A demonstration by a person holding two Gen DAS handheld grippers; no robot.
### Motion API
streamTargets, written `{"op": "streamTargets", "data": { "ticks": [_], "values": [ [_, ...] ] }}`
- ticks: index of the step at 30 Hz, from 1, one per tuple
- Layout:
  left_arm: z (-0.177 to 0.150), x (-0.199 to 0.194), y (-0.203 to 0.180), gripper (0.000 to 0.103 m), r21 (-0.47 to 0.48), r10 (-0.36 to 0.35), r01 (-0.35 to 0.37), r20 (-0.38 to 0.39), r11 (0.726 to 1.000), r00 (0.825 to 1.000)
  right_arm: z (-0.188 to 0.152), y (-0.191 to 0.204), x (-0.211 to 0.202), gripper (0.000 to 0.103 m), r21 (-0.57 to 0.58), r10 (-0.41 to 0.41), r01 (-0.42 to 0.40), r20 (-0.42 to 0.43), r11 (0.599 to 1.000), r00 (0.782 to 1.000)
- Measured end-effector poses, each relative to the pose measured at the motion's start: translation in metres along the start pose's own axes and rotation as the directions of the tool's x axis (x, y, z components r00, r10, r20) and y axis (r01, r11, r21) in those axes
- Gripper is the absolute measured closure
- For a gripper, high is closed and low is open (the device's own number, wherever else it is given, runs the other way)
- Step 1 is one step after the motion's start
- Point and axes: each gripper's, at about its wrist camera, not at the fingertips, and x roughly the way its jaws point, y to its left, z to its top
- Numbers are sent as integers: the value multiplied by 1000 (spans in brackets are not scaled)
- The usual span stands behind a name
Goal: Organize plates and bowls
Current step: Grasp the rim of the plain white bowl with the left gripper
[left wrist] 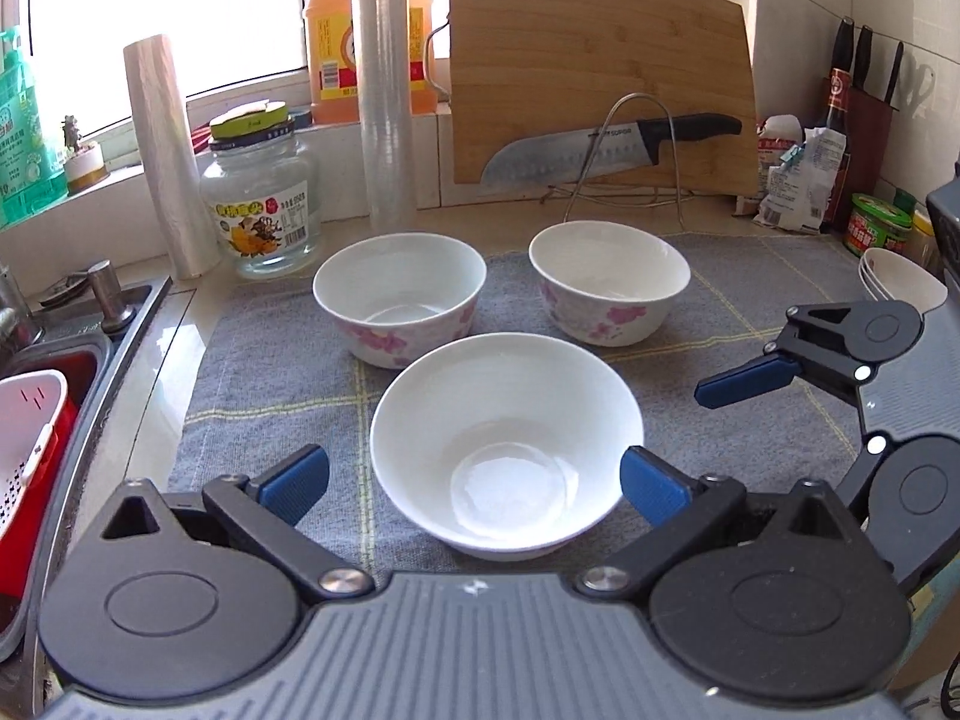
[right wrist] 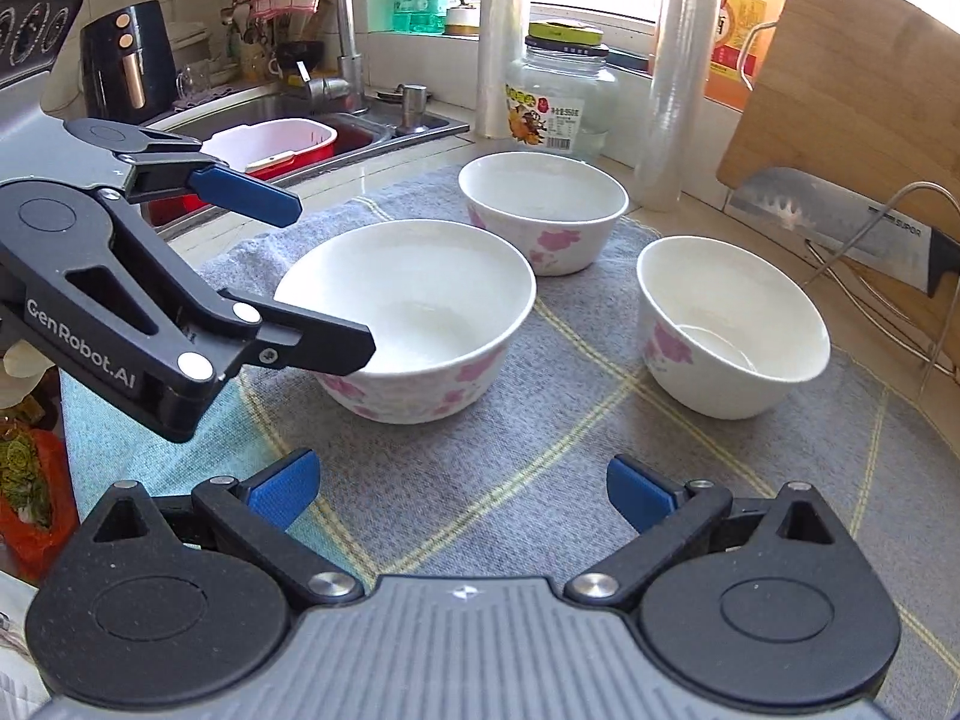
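Left to right from my left wrist cam: sink [left wrist: 72, 354] with a red-and-white basket [left wrist: 30, 444] at the table edge, then a glass jar [left wrist: 261, 204] and a cling film roll [left wrist: 387, 90] at the back.

Three empty bowls sit upright on the grey cloth [left wrist: 270, 372], none touching. Back-left floral bowl [left wrist: 399, 297], near bowl [left wrist: 507, 444] in front, back-right floral bowl [left wrist: 609, 279].

My left hand-held gripper [left wrist: 474, 480] is wide open, holding nothing, its blue pads either side of the near bowl; I can't tell if they touch it.

Bamboo cutting board [left wrist: 600, 60] with a knife [left wrist: 600, 147] on a wire rack stands behind the right bowl.

My right hand-held gripper [right wrist: 462, 492] is also wide open and empty, over bare cloth, short of the bowls. On the far right of the left cam it's seen side-on, with a stack of white dishes [left wrist: 894, 282] just behind it.
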Motion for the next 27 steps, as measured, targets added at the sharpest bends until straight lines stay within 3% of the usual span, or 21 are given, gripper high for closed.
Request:
{"op": "streamTargets", "data": {
  "ticks": [4, 13, 23, 27],
  "values": [
    [4, 8, 17, 1, -51, -19, 17, -42, 999, 999, 10, 6, 8, 0, -19, 11, -11, 11, 1000, 1000],
    [19, 33, 38, 4, -54, -100, 94, -119, 994, 988, 24, 14, 21, 0, -64, 15, -13, 34, 998, 999],
    [29, 51, 38, 32, -16, -182, 182, -174, 983, 968, 28, 14, 28, 2, -63, 16, -13, 46, 998, 999],
    [31, 55, 38, 38, -12, -204, 206, -188, 978, 961, 28, 14, 28, 4, -73, 23, -20, 47, 997, 999]
  ]
}}
